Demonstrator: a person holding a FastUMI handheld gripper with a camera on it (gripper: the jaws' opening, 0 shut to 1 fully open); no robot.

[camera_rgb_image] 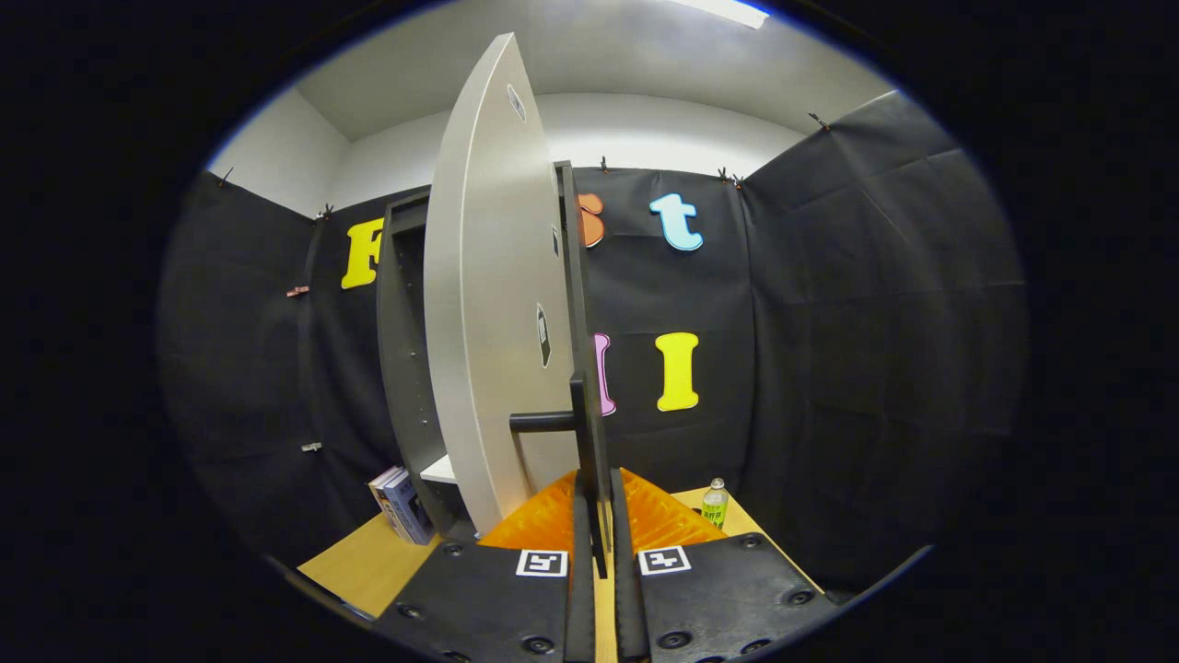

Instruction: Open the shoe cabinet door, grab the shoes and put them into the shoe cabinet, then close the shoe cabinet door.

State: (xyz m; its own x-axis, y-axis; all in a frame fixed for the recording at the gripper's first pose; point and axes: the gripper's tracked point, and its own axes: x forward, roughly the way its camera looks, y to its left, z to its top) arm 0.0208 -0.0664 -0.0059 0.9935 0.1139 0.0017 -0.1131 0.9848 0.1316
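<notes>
Your gripper (597,543) has its 2 fingers (582,552) drawn close together, clamped on the thin dark front edge of the cabinet door (493,304), which runs upright straight between them. Both fingers press against this edge, 1 on each side.

The door stands swung open, edge-on to you. Its pale inner face extends ahead and to the left of the fingers. A dark bar handle (543,422) projects to the left from the door edge, just above the fingertips.

The shoe cabinet (405,341) stands beyond the door, ahead and to the left of the fingers. Its dark side panel is upright, and a pale shelf (440,471) shows low inside the opening.

A stack of books (402,505) leans against the cabinet base, left of the door's lower corner. A small bottle (715,502) stands ahead and to the right of the fingers on the wooden table (359,562).
</notes>
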